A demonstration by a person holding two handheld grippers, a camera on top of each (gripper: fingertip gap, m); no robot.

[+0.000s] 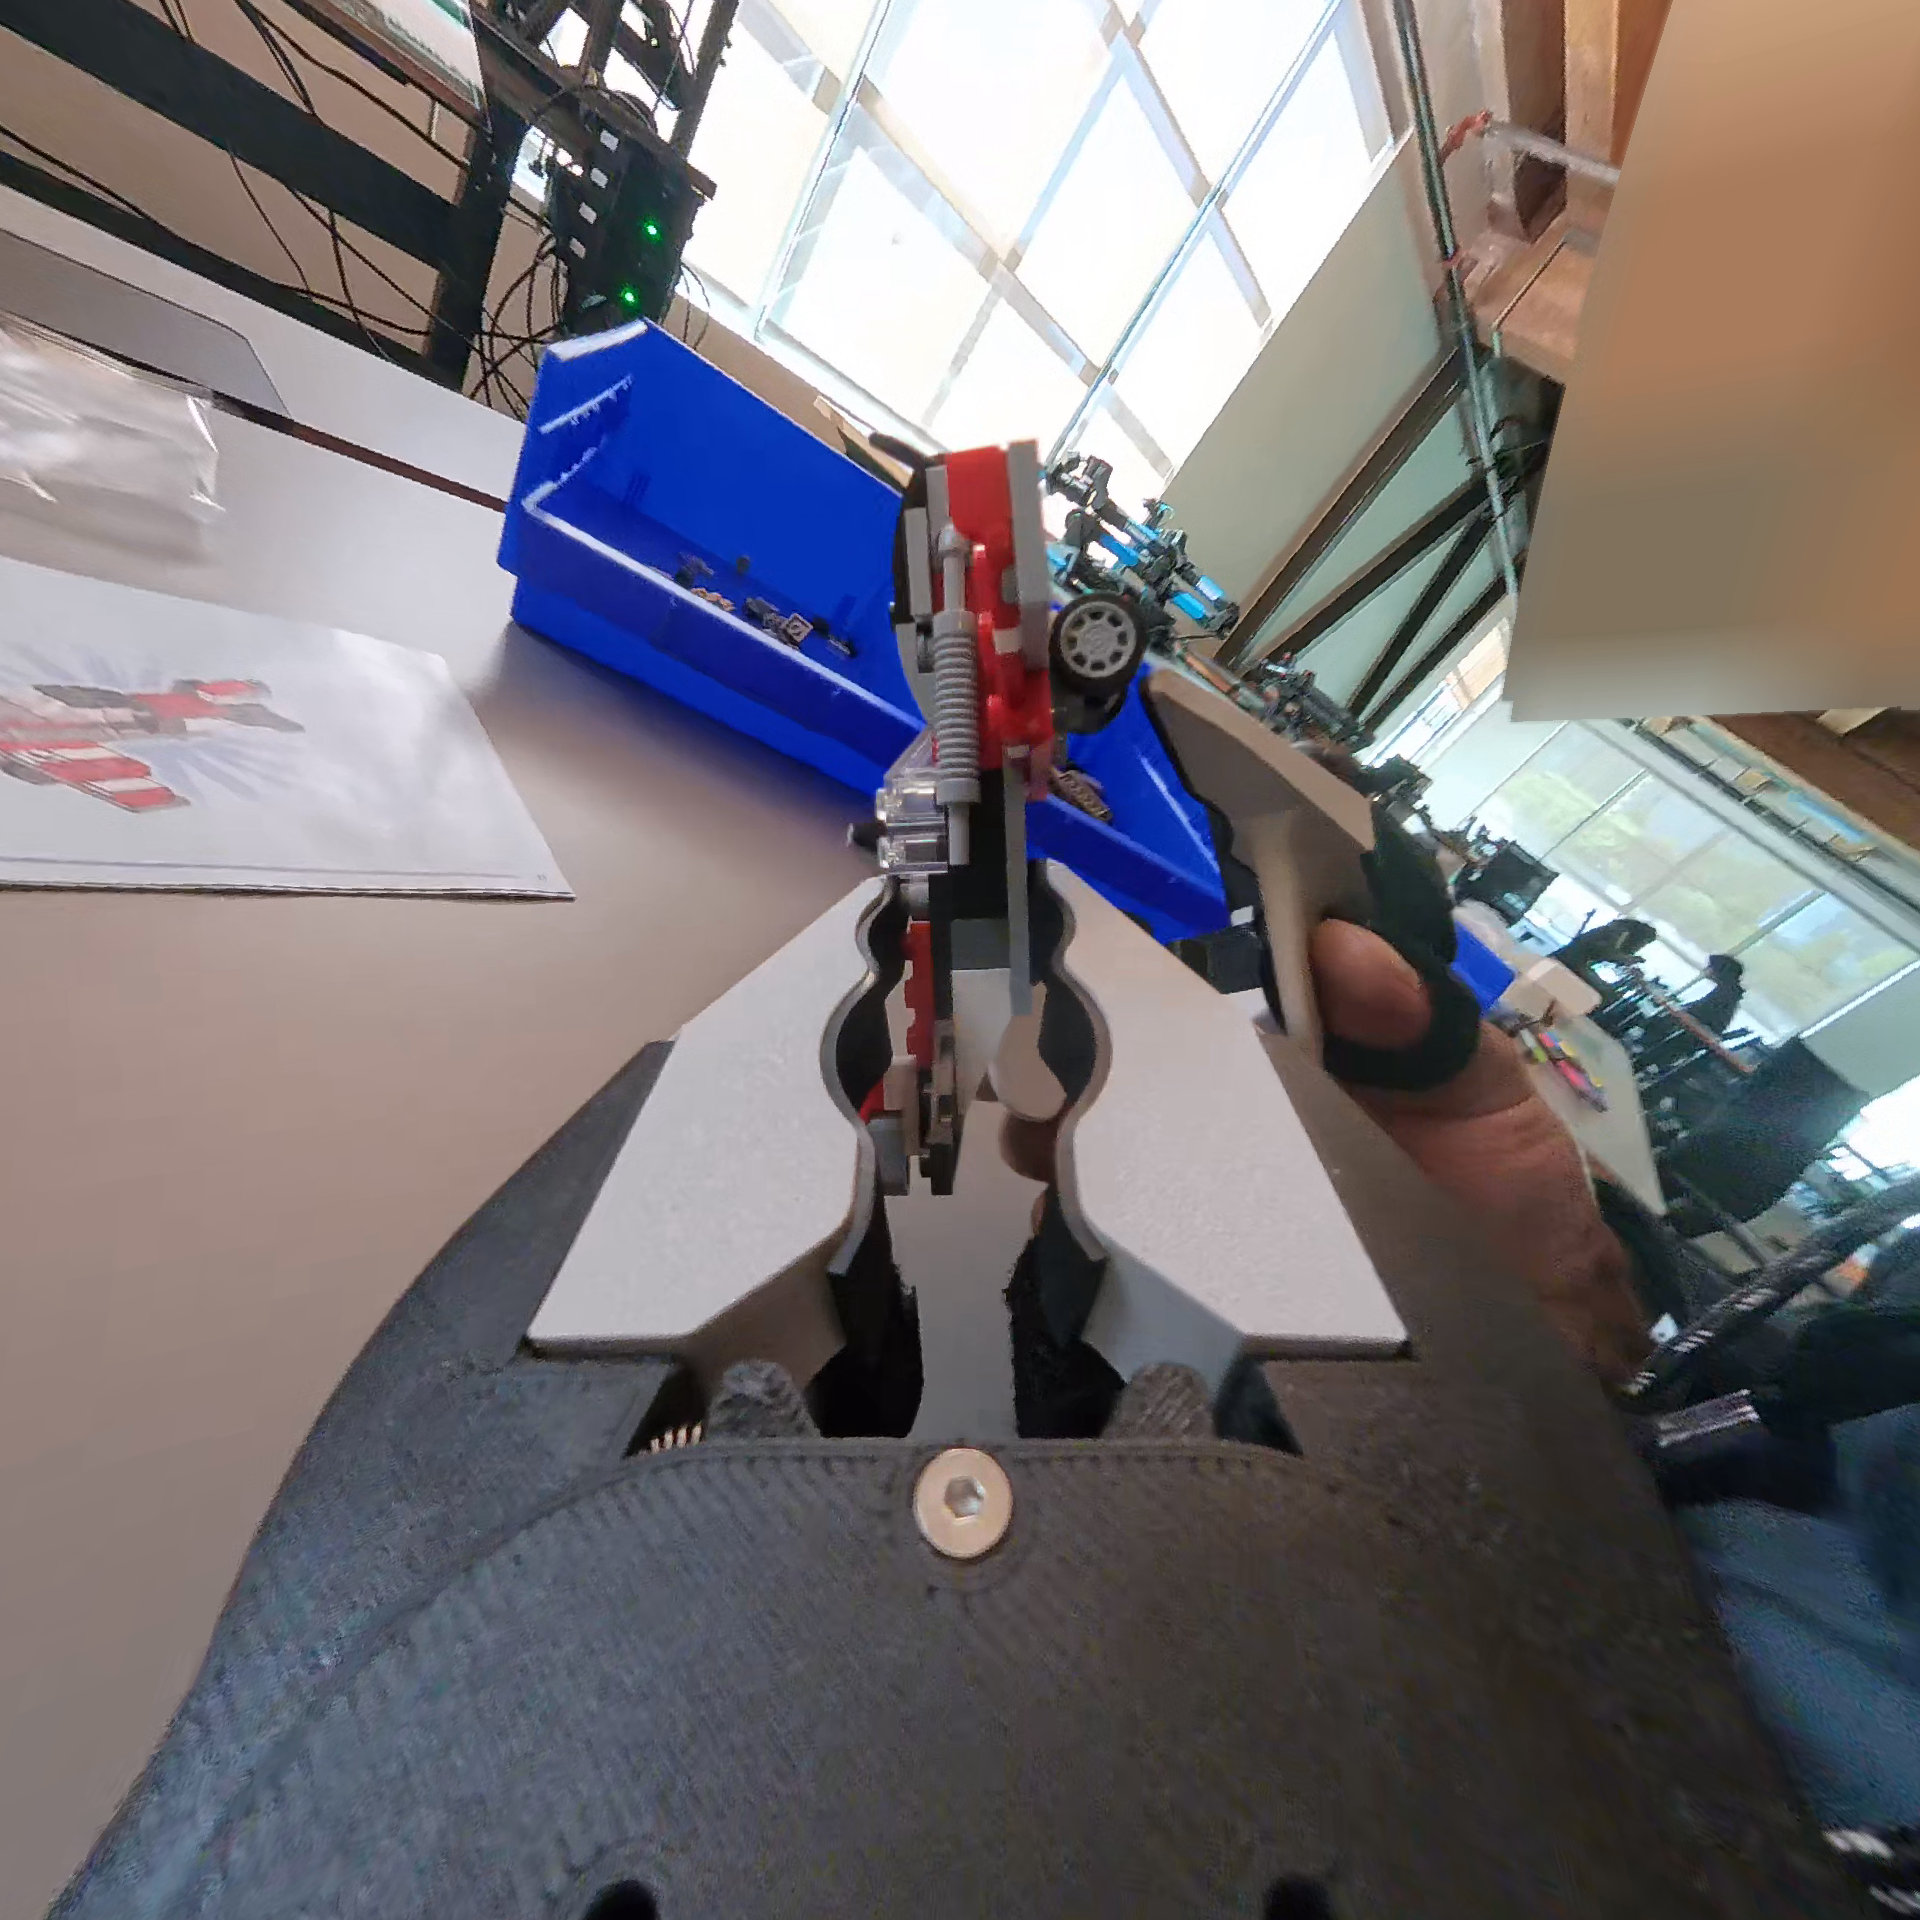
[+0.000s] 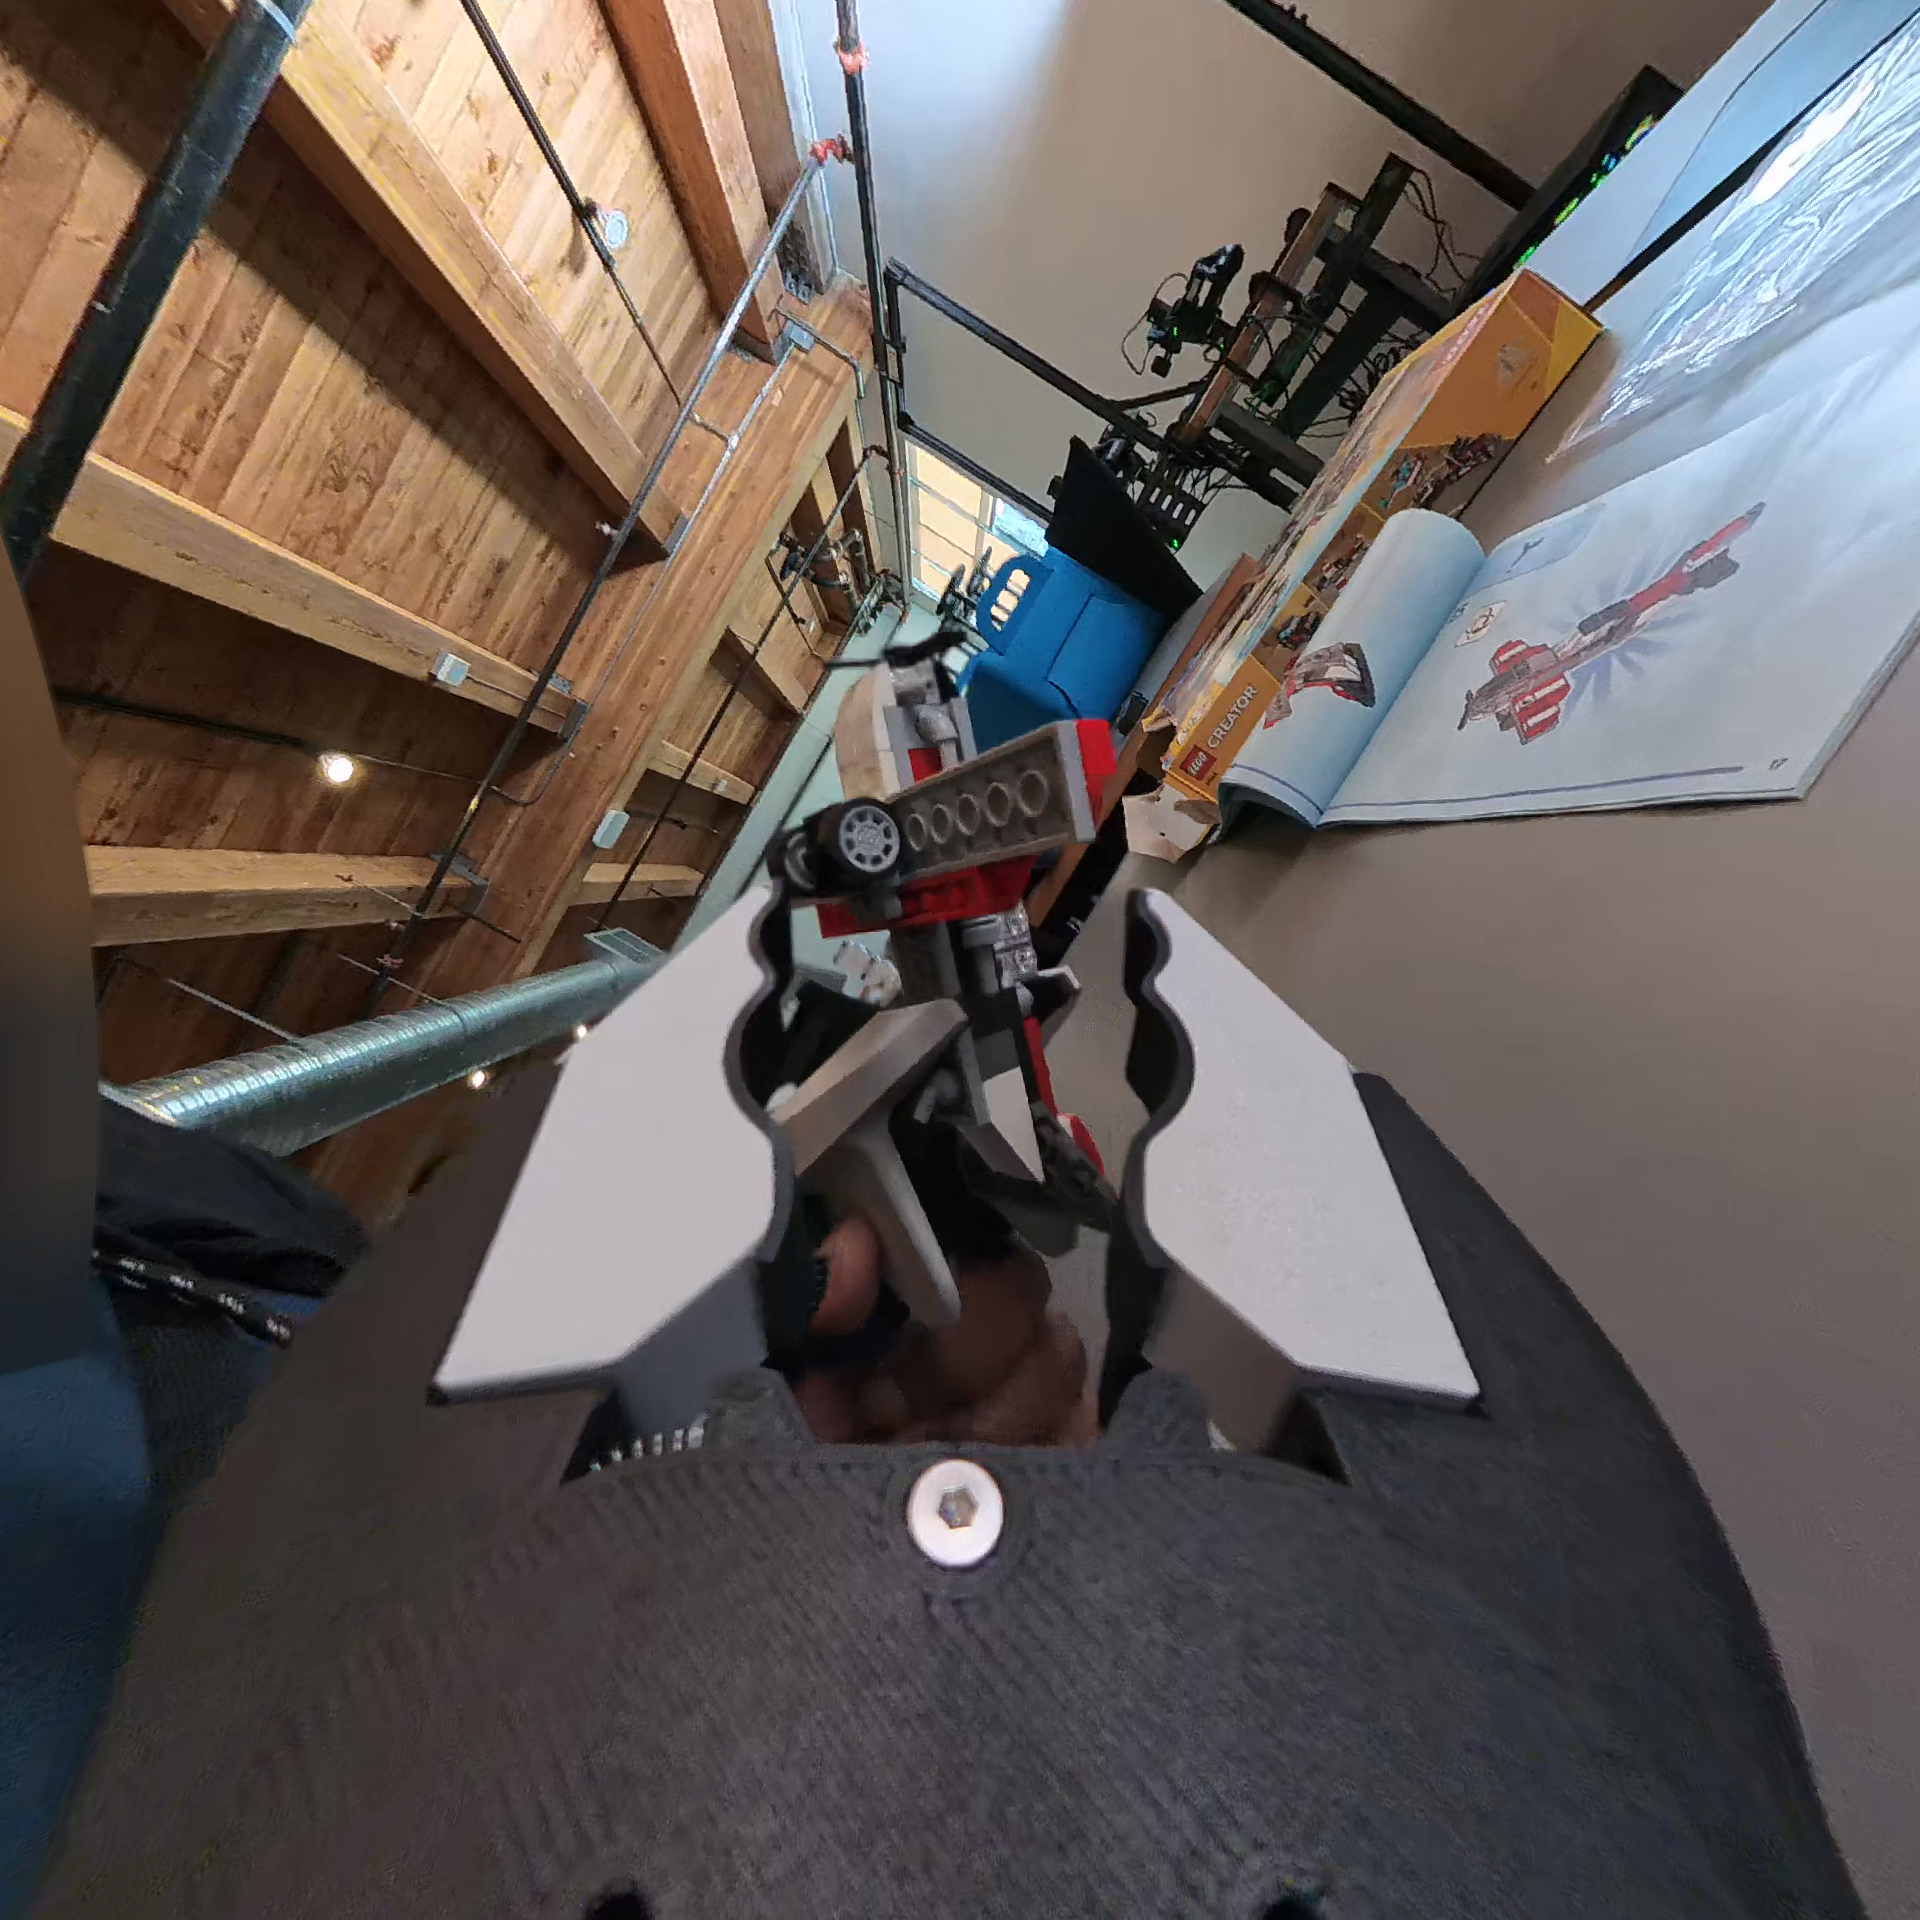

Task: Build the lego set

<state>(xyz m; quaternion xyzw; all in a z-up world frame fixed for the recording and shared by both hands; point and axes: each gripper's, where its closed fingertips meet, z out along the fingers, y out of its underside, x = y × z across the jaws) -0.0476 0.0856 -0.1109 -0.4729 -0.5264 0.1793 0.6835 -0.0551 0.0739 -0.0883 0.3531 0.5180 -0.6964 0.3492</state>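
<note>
My left gripper (image 1: pixel 966 894) is shut on the lower part of a partly built lego model (image 1: pixel 977 623) of red, grey and black bricks. The model stands up from the fingers, with a grey spring piece and a small black wheel (image 1: pixel 1096 639) on its right side. My right gripper (image 2: pixel 956 914) is open, its fingers spread on either side of the same model (image 2: pixel 966 821) without gripping it. In the left wrist view one finger of the right gripper (image 1: pixel 1278 831) sits just right of the wheel. In the right wrist view a finger of the left gripper (image 2: pixel 862 1091) shows between my fingers.
A blue parts bin (image 1: pixel 707 488) with several small pieces stands behind the model on the grey table (image 1: pixel 312 1039). An open instruction booklet (image 1: pixel 260 748) lies to the left, also seen in the right wrist view (image 2: pixel 1558 675). A lego box (image 2: pixel 1455 416) and a clear plastic bag (image 1: pixel 94 447) lie farther back. Less than 4 cm separates the two grippers' tips.
</note>
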